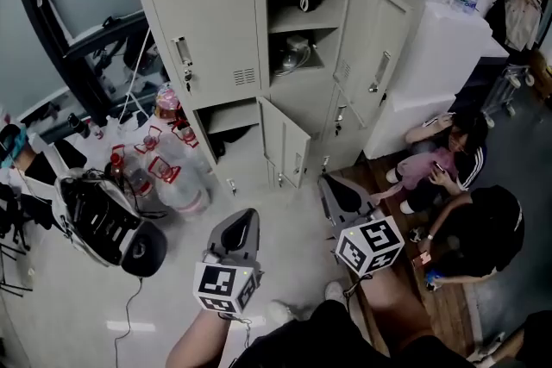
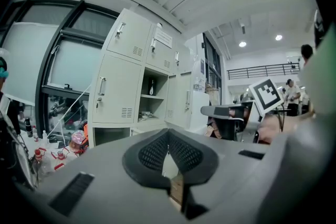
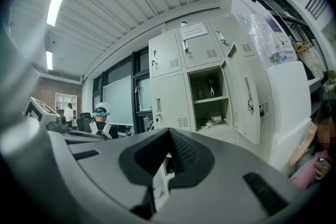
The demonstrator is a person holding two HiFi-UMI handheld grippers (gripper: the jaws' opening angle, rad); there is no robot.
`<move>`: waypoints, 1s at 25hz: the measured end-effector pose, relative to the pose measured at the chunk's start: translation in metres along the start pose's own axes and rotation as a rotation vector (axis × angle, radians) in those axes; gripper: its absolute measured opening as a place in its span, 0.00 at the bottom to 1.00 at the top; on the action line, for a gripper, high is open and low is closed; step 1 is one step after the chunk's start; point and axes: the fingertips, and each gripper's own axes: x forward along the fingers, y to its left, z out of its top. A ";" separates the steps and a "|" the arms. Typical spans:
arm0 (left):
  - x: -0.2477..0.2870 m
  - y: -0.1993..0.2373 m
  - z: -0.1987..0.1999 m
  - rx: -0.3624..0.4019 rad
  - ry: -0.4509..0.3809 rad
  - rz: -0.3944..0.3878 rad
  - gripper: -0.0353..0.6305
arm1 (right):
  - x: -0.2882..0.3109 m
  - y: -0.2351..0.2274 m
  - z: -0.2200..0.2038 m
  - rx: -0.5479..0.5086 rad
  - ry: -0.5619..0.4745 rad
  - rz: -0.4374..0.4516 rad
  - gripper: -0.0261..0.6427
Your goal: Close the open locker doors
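Observation:
A beige bank of lockers (image 1: 216, 39) stands ahead. Its tall middle door (image 1: 373, 56) hangs open to the right, showing a shelf compartment (image 1: 297, 26) with a few items. Below it a small lower door (image 1: 286, 142) also stands open. My left gripper (image 1: 244, 227) and right gripper (image 1: 332, 190) are both shut and empty, held over the floor a good way short of the lockers. In the left gripper view the lockers (image 2: 123, 92) lie ahead beyond the closed jaws, with the right gripper (image 2: 231, 113) at the right. The right gripper view shows the open door (image 3: 247, 97) and compartment (image 3: 210, 97).
Large plastic water bottles (image 1: 168, 168) and a black-and-white bag (image 1: 108, 224) crowd the floor at left. Two people (image 1: 448, 177) sit on the floor at right beside a white block (image 1: 444, 65). Light floor lies between me and the lockers.

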 end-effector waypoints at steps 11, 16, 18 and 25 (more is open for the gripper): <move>0.028 0.008 -0.011 -0.017 0.018 0.003 0.06 | 0.028 -0.028 -0.004 0.008 0.013 -0.009 0.04; 0.059 0.004 -0.014 -0.024 0.031 0.006 0.06 | 0.046 -0.056 -0.004 0.008 0.024 0.003 0.04; 0.075 0.003 -0.016 -0.032 0.045 0.010 0.06 | 0.055 -0.069 -0.005 0.002 0.031 0.010 0.04; 0.133 -0.004 -0.027 -0.056 0.068 0.019 0.06 | 0.082 -0.119 -0.011 -0.007 0.056 0.025 0.04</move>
